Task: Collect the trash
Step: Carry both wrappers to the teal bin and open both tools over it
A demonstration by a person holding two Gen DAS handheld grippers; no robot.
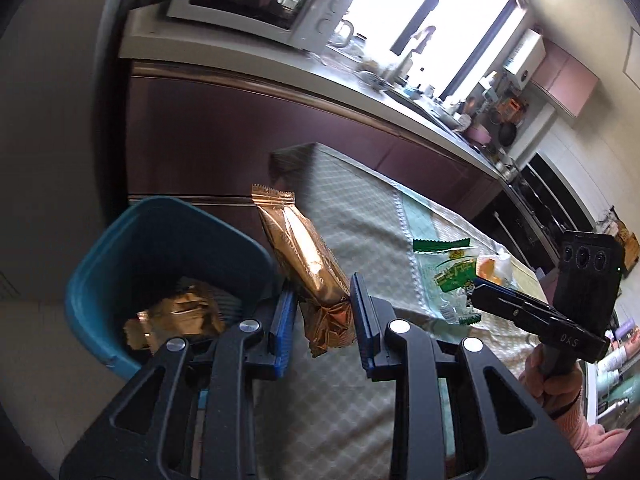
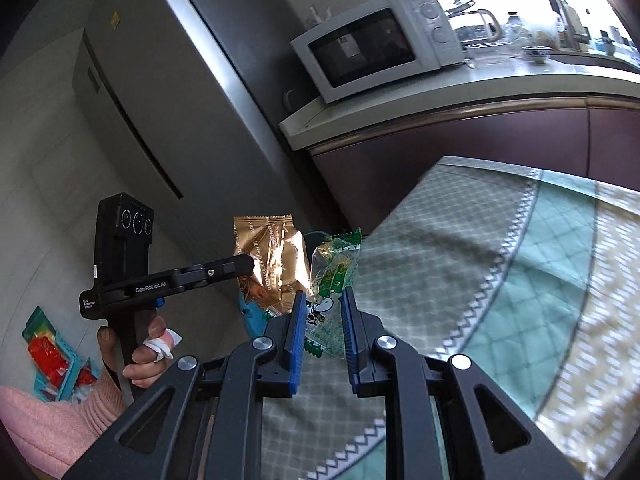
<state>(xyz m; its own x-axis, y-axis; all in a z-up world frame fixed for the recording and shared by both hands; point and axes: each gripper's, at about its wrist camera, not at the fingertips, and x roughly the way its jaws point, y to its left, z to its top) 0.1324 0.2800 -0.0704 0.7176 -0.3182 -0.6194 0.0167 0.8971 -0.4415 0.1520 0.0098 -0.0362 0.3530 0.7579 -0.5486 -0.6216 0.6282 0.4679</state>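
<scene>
My left gripper [image 1: 323, 300] is shut on a gold snack wrapper [image 1: 302, 256], held upright at the table's edge beside the blue trash bin [image 1: 120, 256]. The bin holds another gold wrapper [image 1: 176, 316]. My right gripper [image 2: 323, 312] is shut on a green and clear wrapper [image 2: 332, 276] with a cartoon print, held over the table edge. In the left wrist view the right gripper [image 1: 480, 288] shows with that green wrapper [image 1: 452, 268]. In the right wrist view the left gripper [image 2: 250, 266] shows with the gold wrapper [image 2: 272, 256].
The table has a quilted green and beige cloth [image 2: 500, 264]. An orange and white scrap [image 1: 496, 266] lies past the green wrapper. A counter with a microwave [image 2: 372, 44] runs behind, a grey fridge [image 2: 160, 80] at left. Red packets [image 2: 48, 356] lie on the floor.
</scene>
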